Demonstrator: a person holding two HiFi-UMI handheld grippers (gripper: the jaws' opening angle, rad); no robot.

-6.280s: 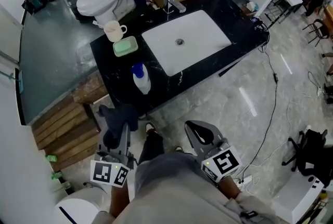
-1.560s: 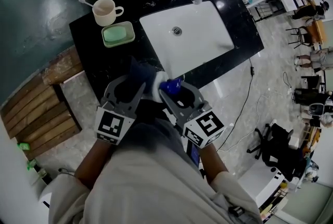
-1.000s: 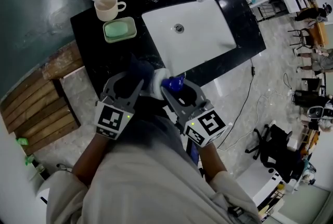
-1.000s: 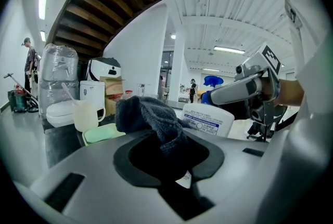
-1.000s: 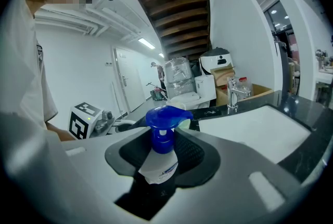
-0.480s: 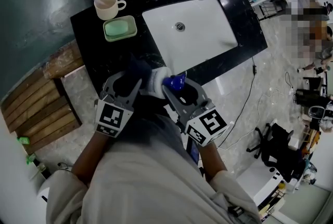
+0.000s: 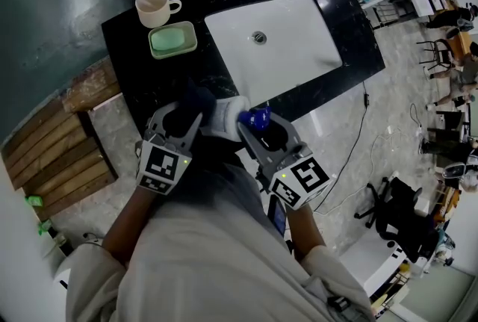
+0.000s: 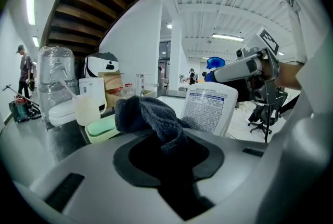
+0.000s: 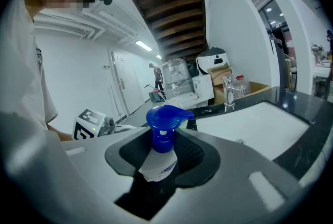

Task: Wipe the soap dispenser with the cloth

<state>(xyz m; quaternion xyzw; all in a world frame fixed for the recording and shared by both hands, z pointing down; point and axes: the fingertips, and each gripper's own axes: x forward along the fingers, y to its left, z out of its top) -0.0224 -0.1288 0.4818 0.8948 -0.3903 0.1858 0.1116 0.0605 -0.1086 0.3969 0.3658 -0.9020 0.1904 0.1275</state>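
The left fingers (image 7: 155,126) pinch a dark blue cloth (image 8: 148,116). Just right of them lies the white blue-pump plastic soap dispenser (image 8: 210,111), gripped by the right fingers (image 7: 290,140), base toward the cloth.

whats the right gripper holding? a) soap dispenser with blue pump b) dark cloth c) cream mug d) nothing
A: the right gripper is closed on the white soap dispenser, its blue pump sticking up between the jaws; the cloth is in the left gripper.
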